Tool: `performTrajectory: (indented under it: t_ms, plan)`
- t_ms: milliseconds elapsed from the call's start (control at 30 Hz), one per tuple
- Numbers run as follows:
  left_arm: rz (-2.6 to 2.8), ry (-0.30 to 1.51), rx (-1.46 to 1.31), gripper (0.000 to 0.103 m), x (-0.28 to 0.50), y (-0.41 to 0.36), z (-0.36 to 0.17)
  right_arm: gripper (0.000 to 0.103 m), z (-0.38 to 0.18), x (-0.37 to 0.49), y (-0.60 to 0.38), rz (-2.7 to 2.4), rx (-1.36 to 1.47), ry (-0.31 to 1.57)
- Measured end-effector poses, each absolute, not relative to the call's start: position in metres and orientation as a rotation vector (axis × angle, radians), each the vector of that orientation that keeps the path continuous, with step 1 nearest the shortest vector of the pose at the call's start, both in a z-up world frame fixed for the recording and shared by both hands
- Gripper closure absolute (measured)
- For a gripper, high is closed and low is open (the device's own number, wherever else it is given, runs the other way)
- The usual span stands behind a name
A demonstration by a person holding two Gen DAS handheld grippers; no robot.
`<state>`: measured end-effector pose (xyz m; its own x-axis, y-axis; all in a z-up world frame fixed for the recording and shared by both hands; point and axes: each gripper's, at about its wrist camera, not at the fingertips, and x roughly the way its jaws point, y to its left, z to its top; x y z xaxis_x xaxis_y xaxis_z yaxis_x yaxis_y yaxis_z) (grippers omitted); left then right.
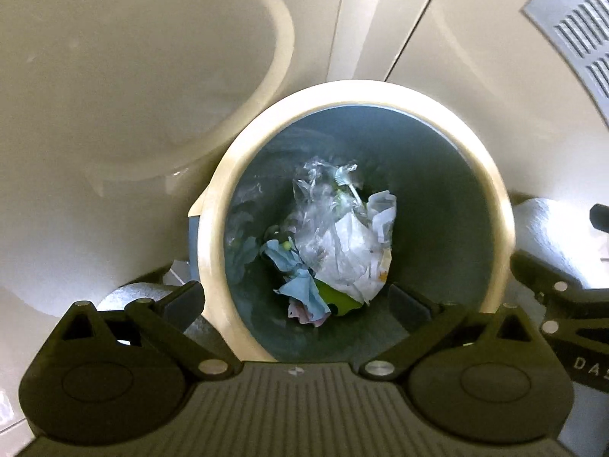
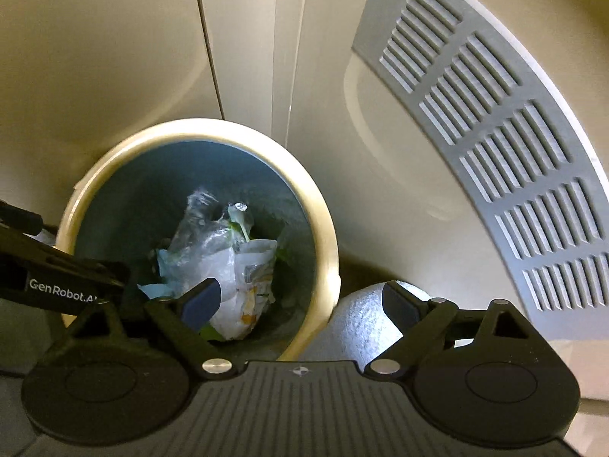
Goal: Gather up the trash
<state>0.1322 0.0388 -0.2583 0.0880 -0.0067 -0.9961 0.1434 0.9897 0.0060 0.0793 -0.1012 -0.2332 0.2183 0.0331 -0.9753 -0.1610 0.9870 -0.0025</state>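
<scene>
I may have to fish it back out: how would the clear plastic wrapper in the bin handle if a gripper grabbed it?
The clear plastic wrapper is thin and crumpled, so it is probably floppy and very light. Its glossy film may slip between pads. It lies loosely on the white paper, so it should lift free.

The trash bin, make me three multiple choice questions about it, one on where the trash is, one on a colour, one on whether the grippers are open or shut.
1. Where does the crumpled trash lie?
A. At the bottom of the trash bin
B. On the floor beside it
C. Between the left gripper's fingers

2. What colour is the bin's rim?
A. Red
B. Cream
C. Black

3. How do the left gripper and right gripper stand?
A. Both clamped on paper
B. One holds a bottle
C. Both open, holding nothing

Answers: 1 A, wrappers and paper sit deep inside the bin. 2 B, a pale cream ring tops the grey-blue inside. 3 C, the fingers stand wide apart with nothing between them.
</scene>
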Motion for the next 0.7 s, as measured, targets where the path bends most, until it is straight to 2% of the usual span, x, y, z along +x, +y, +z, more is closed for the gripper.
performTrajectory:
  t_ms: [367,700]
  plan:
    - [-0.124,1.39,0.053,0.0,0.103,0.045,-0.201,0.009,-0.173,0.045,-0.123,0.108,-0.033,1.226]
    - [-0.161,1.074,0.265,0.0,0.023,0.029,-0.118,0.002,-0.126,0.0,-0.13,0.172,-0.013,1.111]
